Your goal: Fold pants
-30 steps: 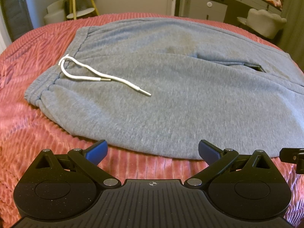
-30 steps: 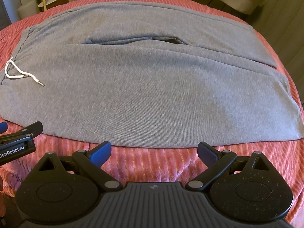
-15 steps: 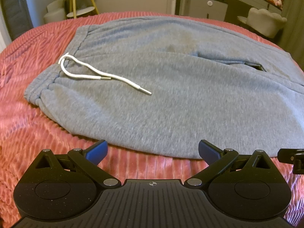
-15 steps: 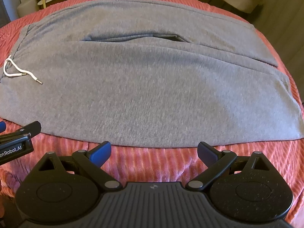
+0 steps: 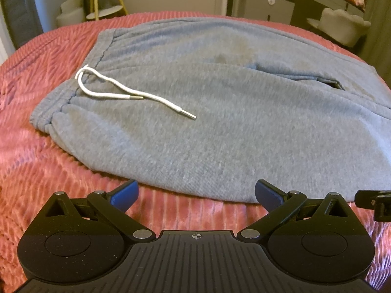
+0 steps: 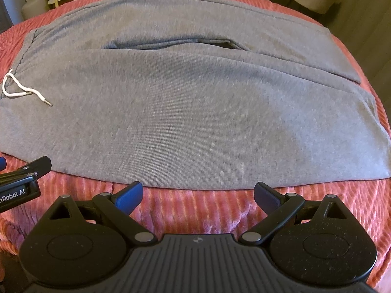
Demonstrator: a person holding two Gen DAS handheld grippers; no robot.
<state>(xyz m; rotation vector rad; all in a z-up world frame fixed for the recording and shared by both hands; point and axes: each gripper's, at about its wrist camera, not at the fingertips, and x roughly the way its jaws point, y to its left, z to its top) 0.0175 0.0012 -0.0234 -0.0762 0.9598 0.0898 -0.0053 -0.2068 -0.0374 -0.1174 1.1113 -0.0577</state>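
Grey sweatpants (image 5: 220,127) lie flat on a red ribbed bedspread (image 5: 36,166), waistband at the left, legs running right. A white drawstring (image 5: 122,92) lies on the waist area; it also shows in the right wrist view (image 6: 22,92). The pants (image 6: 195,122) fill the right wrist view, with leg hems at the far right. My left gripper (image 5: 195,191) is open and empty, just short of the pants' near edge by the waist. My right gripper (image 6: 196,191) is open and empty at the near edge of the leg.
The bedspread (image 6: 207,210) shows in front of the pants. The left gripper's side (image 6: 22,178) shows at the right view's left edge. Behind the bed stand a yellow-legged side table (image 5: 105,2), a cabinet (image 5: 266,7) and a pale chair (image 5: 342,26).
Both grippers have crept slightly forward toward the pants' near edge. Both stay open and the pants have not moved.
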